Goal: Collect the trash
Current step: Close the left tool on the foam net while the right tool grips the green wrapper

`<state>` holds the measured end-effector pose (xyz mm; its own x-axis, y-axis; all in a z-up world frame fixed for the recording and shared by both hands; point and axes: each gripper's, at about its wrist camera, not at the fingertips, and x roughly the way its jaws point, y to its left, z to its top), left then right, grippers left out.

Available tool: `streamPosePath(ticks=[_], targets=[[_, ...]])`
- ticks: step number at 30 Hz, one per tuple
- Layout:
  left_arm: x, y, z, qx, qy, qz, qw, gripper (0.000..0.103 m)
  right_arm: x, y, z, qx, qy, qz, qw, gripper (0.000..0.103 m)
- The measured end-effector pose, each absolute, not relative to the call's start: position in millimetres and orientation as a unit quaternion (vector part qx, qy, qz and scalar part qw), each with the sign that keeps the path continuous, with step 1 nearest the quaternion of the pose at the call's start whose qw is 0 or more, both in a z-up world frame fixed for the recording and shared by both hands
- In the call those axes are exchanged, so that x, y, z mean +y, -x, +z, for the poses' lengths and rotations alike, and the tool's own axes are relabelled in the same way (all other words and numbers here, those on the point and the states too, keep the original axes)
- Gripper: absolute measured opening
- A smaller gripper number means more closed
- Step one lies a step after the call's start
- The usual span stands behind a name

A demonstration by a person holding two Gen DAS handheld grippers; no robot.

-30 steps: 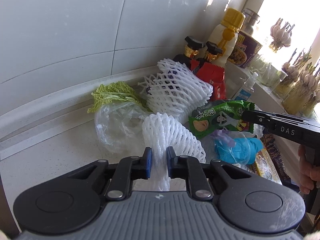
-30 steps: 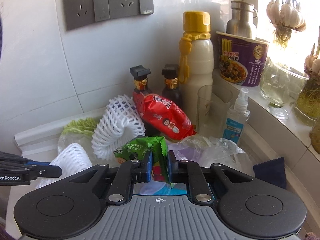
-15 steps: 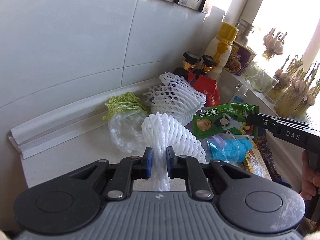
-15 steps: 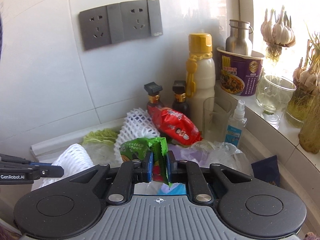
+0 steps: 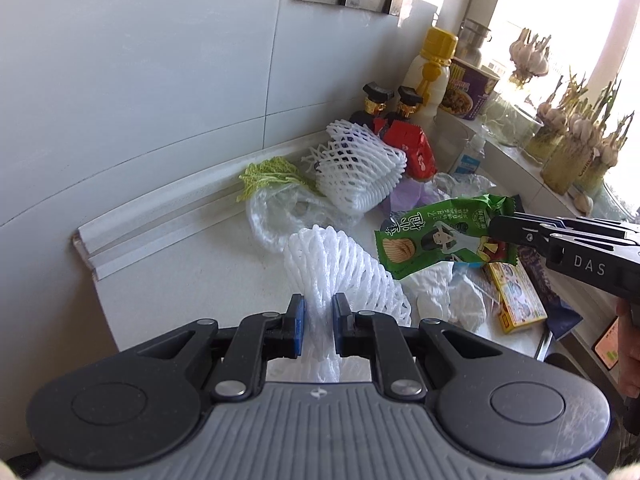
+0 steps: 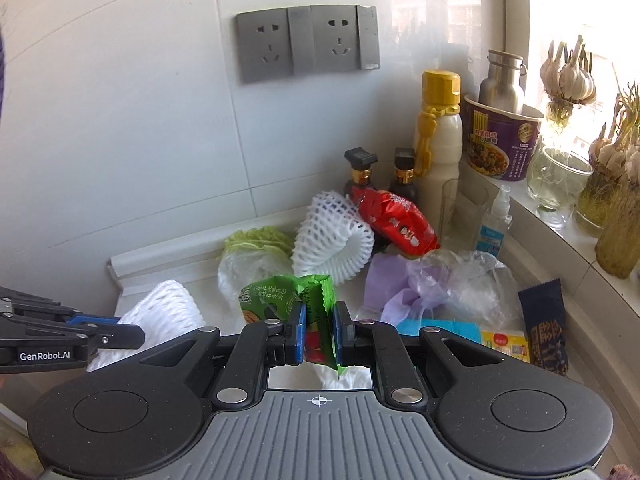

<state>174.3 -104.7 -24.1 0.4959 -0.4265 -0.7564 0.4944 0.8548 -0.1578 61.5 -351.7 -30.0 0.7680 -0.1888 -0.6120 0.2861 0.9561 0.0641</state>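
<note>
Two pieces of trash held clear of the counter (image 5: 208, 264); carry-off appears to be the step in hand.
Left gripper (image 5: 318, 322) pinches a white foam net (image 5: 340, 264); right gripper (image 6: 319, 334) clamps a green snack wrapper (image 6: 292, 294). Next comes, presumably, a bin, none visible; more litter remains by the wall.

Bright window glare at right, fisheye-warped edges.

Two foam nets (image 5: 352, 168) (image 5: 344, 268) (white), two dark bottles (image 6: 360, 176) (image 6: 404, 178), two wall sockets (image 6: 266, 46) (image 6: 336, 42)

Glossy green wrapper (image 5: 444, 236), probably plastic
</note>
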Motion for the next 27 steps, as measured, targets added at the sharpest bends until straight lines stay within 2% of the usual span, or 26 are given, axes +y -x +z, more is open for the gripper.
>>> streamPosePath(ticks=[27], targets=[[-19,-103,-24,0.442,-0.024,-0.225,0.868,0.013,-239,-9,-31,0.381,-0.094,-0.095,0.915,0.013]])
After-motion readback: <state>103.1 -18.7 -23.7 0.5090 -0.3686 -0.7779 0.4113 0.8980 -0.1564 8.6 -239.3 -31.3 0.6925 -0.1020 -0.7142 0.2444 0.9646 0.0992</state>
